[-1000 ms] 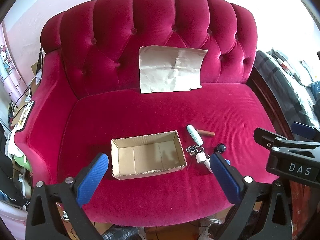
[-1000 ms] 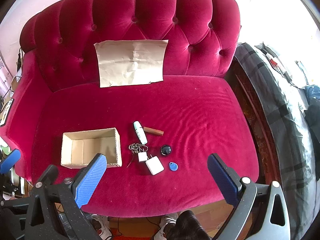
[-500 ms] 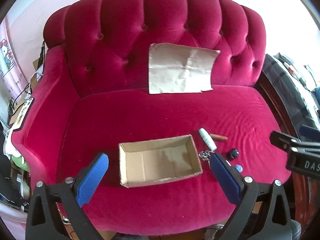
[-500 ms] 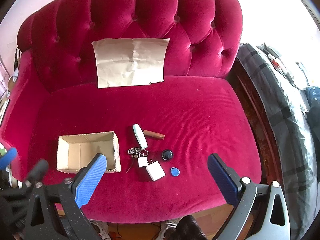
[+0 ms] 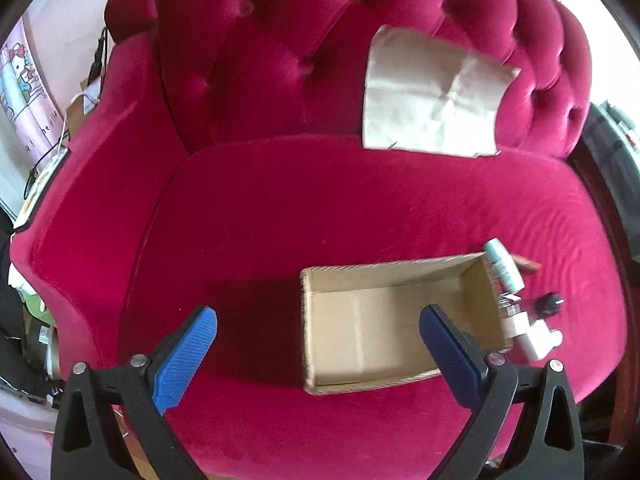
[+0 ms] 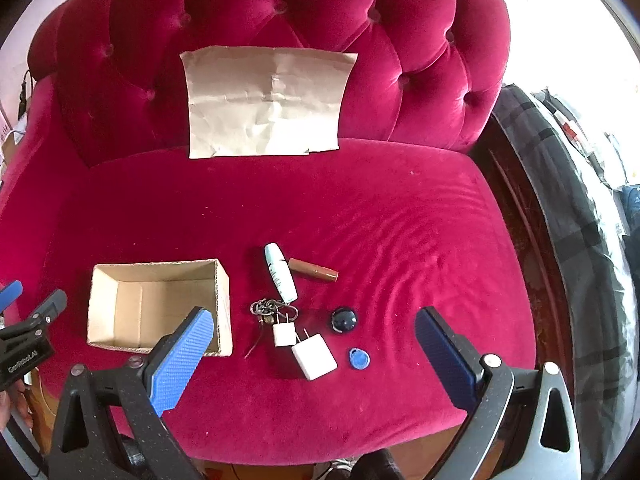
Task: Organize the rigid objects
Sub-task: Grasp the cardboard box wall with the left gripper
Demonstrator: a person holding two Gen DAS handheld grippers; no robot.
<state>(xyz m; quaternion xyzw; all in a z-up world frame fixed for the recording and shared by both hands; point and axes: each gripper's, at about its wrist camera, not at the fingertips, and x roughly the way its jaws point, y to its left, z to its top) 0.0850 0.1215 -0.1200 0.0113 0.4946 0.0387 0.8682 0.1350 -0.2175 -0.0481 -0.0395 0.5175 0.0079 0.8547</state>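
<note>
A lived-in home room, tufted crimson velvet sofa (image 6: 280, 208), pink wall with cartoon-cat poster (image 5: 22, 76), plaid bedding (image 6: 568, 208) alongside, household clutter at the edges

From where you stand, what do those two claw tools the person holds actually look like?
Both look alike. The right gripper has a black frame with triangular cut-outs, silver screw heads and two flat fingers faced with ribbed blue pads. The left gripper is built the same; in the right view its black body bears small white lettering, too small to read. No cables show.
</note>
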